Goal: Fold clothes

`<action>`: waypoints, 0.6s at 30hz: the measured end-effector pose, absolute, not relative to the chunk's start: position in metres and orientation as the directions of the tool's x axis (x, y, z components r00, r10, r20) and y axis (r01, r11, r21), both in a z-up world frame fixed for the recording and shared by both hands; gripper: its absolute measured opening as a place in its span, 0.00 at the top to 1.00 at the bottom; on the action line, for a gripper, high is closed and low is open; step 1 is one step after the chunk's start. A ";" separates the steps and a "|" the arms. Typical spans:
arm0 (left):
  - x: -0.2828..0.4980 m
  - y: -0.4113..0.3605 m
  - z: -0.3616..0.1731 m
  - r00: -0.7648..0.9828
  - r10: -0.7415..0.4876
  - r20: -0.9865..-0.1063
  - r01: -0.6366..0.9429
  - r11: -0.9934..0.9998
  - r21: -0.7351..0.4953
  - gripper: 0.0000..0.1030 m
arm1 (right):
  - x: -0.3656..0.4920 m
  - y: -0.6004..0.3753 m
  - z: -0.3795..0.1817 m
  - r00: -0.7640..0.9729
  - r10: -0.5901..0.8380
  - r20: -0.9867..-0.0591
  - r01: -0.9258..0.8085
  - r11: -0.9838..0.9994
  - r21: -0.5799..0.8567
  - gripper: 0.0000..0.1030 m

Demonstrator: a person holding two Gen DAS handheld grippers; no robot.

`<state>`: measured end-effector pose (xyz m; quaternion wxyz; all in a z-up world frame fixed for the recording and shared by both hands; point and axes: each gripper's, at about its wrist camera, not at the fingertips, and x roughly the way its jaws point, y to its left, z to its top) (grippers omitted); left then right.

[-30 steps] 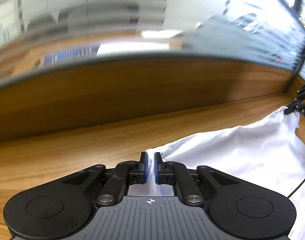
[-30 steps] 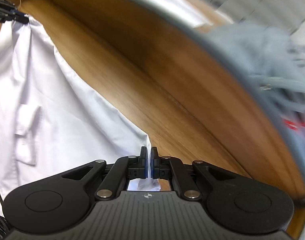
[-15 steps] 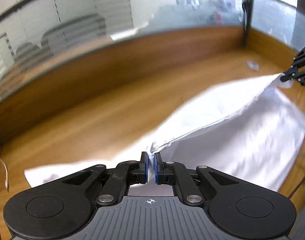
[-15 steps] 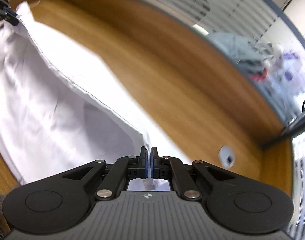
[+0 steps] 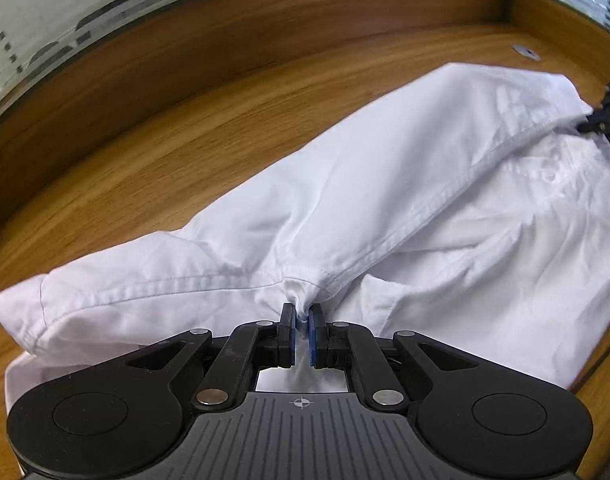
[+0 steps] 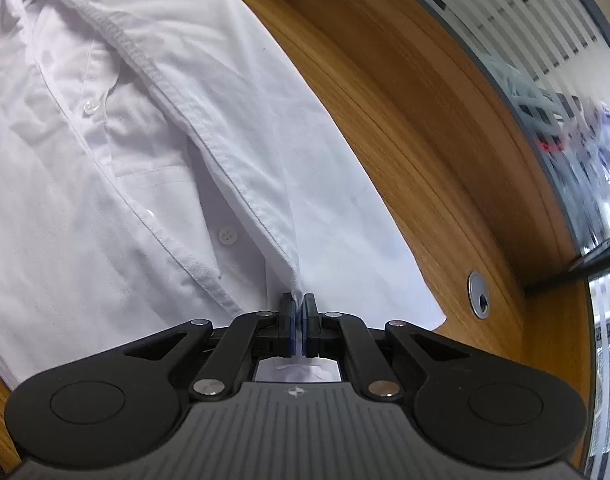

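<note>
The white shirt (image 5: 385,184), a second ago stretched in the air, has been folded over and laid on the bench (image 5: 185,120); its hem is still pinched by the left fingers (image 5: 301,316) and right fingers (image 6: 299,307), both nearly closed, so release is judged next

Soft white cotton-like cloth shirt (image 5: 385,184) on smooth, wood-grain table (image 5: 185,120)

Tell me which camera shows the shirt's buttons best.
The right wrist view. There the white shirt shows its button placket close up, with one button sharp enough to show its holes and another higher up. The left wrist view shows the shirt mostly as folded cloth; its buttons are too blurred to make out.
</note>
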<state>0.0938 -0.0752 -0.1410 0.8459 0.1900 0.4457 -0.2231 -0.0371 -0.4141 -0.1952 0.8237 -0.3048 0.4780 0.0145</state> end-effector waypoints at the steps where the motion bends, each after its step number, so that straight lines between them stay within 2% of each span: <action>1: 0.094 -0.072 -0.139 0.502 -0.214 -0.838 0.534 0.839 0.106 0.88 | -0.036 -0.415 -0.195 0.537 -0.267 -0.800 -0.319 0.814 -0.485 0.94; 3: 0.093 -0.066 -0.132 0.502 -0.227 -0.835 0.509 0.858 0.072 0.86 | -0.037 -0.415 -0.187 0.524 -0.268 -0.808 -0.316 0.820 -0.477 0.87; 4: 0.092 -0.063 -0.128 0.505 -0.238 -0.830 0.496 0.867 0.053 0.86 | -0.036 -0.416 -0.181 0.518 -0.261 -0.815 -0.307 0.833 -0.461 0.80; 7: 0.083 -0.047 -0.108 0.538 -0.258 -0.803 0.434 0.901 0.001 0.74 | -0.060 -0.404 -0.150 0.526 -0.215 -0.823 -0.256 0.882 -0.395 0.68; 10: 0.076 -0.029 -0.088 0.591 -0.256 -0.765 0.341 0.939 -0.052 0.67 | -0.064 -0.400 -0.125 0.557 -0.188 -0.809 -0.199 0.916 -0.349 0.56; 13: 0.085 -0.029 -0.087 0.666 -0.166 -0.727 0.183 0.982 -0.056 0.58 | -0.057 -0.392 -0.109 0.584 -0.162 -0.795 -0.150 0.941 -0.303 0.55; 18: 0.104 0.004 -0.080 0.716 0.005 -0.698 -0.023 1.000 -0.016 0.53 | -0.038 -0.371 -0.099 0.593 -0.086 -0.801 -0.144 0.967 -0.211 0.55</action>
